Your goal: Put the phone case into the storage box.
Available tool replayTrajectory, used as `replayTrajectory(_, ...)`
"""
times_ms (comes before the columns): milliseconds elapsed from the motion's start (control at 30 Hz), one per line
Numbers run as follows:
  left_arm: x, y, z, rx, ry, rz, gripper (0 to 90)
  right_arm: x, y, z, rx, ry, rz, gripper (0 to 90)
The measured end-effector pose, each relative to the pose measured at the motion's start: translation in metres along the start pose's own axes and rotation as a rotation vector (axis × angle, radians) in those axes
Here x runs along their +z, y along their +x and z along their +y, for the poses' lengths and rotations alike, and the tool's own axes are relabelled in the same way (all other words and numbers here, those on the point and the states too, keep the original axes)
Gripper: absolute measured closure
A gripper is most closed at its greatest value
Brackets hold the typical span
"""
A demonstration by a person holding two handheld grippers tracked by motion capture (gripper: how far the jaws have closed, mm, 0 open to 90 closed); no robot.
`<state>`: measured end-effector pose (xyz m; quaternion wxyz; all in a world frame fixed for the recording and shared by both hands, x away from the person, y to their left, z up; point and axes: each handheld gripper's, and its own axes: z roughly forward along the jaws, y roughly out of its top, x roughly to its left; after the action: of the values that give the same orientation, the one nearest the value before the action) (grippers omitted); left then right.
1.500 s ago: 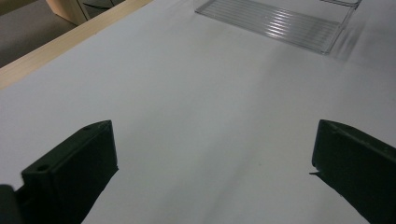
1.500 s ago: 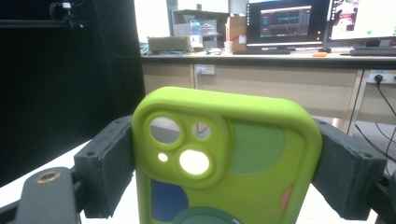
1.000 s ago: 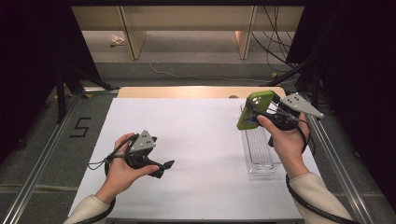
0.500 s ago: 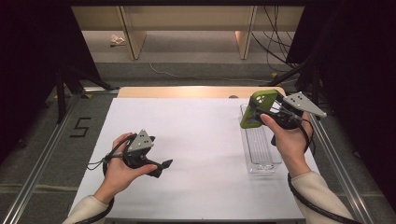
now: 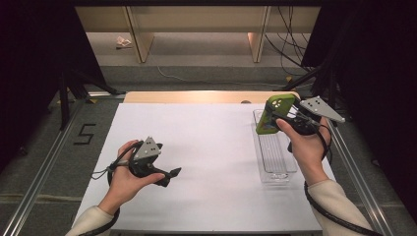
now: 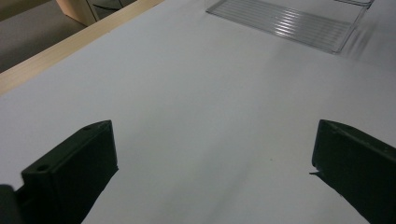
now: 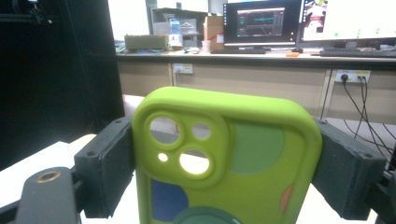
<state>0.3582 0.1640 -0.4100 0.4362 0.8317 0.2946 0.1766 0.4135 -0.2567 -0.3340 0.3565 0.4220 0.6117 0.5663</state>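
Grey floor around the white table; monitors on a far desk.

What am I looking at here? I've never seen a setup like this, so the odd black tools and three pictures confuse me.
A person sits at a white table, a hand-held gripper in each hand. The high view looks down from above; the other two pictures come from cameras riding on each tool. The left hand-held gripper hangs open over the bare tabletop, its black jaws wide apart. The right hand-held gripper is clamped on a green phone case, raised above a clear plastic tray lying on the table.
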Motion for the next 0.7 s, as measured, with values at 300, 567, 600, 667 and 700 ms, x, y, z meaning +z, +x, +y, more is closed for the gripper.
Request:
replayTrajectory(300, 0.0003, -0.0002, -0.0002, 0.003, 0.002, 0.0, 0.0, 0.0019, -0.0032, -0.0002, -0.007, 0.005, -0.012, 16.9)
replayTrajectory(567, 0.0002, 0.0002, -0.0003, 0.001, 0.0, 0.001, 0.0, 0.0047, -0.0062, -0.0001, -0.012, 0.005, -0.022, 16.9)
replayTrajectory(600, 0.0003, 0.0002, -0.0003, 0.002, 0.001, 0.0, 0.0, 0.0052, -0.0065, -0.0002, -0.012, 0.005, -0.024, 16.9)
replayTrajectory(667, 0.0003, 0.0001, -0.0003, 0.002, 0.001, 0.0, 0.0, 0.0061, -0.0073, -0.0003, -0.011, 0.008, -0.026, 16.9)
replayTrajectory(700, 0.0003, 0.0002, -0.0003, 0.002, 0.001, 0.0, 0.0, 0.0069, -0.0078, -0.0002, -0.011, 0.007, -0.028, 16.9)
